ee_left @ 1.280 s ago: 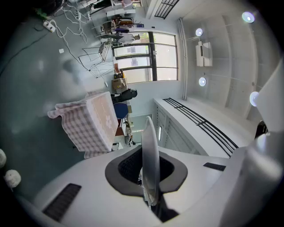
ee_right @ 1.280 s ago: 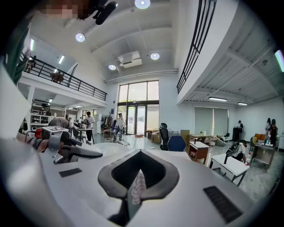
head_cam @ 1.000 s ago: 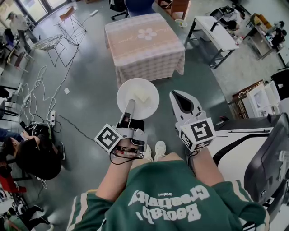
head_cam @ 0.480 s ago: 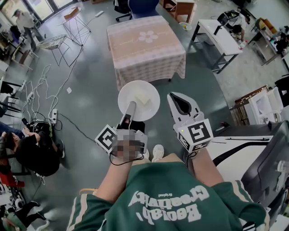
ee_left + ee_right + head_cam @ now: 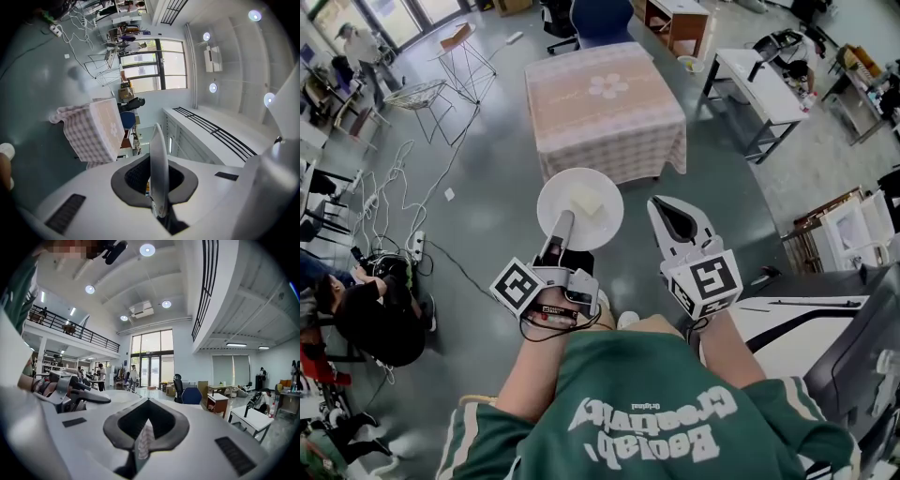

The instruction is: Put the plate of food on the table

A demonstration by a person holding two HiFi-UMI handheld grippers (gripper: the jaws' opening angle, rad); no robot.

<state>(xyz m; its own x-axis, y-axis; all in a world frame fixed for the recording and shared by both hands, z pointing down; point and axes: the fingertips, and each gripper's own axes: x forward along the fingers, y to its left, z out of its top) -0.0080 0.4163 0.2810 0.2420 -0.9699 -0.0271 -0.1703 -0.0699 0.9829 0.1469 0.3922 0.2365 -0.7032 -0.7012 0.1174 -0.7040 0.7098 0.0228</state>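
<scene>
A white plate (image 5: 579, 208) carries a pale block of food (image 5: 587, 201) and hangs level over the grey floor. My left gripper (image 5: 560, 228) is shut on the plate's near rim. In the left gripper view the plate (image 5: 158, 173) stands edge-on, pinched between the jaws. The table (image 5: 605, 103), under a pink checked cloth with a flower print, stands just beyond the plate and also shows as the table (image 5: 93, 133) ahead of the left gripper. My right gripper (image 5: 680, 220) hovers to the right of the plate, shut and empty, its jaws (image 5: 145, 437) pressed together.
Wire-frame chairs (image 5: 412, 94) and floor cables (image 5: 384, 187) lie to the left, with a seated person (image 5: 366, 319) beside them. A white desk (image 5: 759, 75) stands at the right, a blue chair (image 5: 600, 19) behind the table, a large black-and-white machine (image 5: 825, 319) at my right.
The plate stays held in the left gripper and has drifted slightly left. The view has shifted a little and the right gripper keeps its place beside the plate.
</scene>
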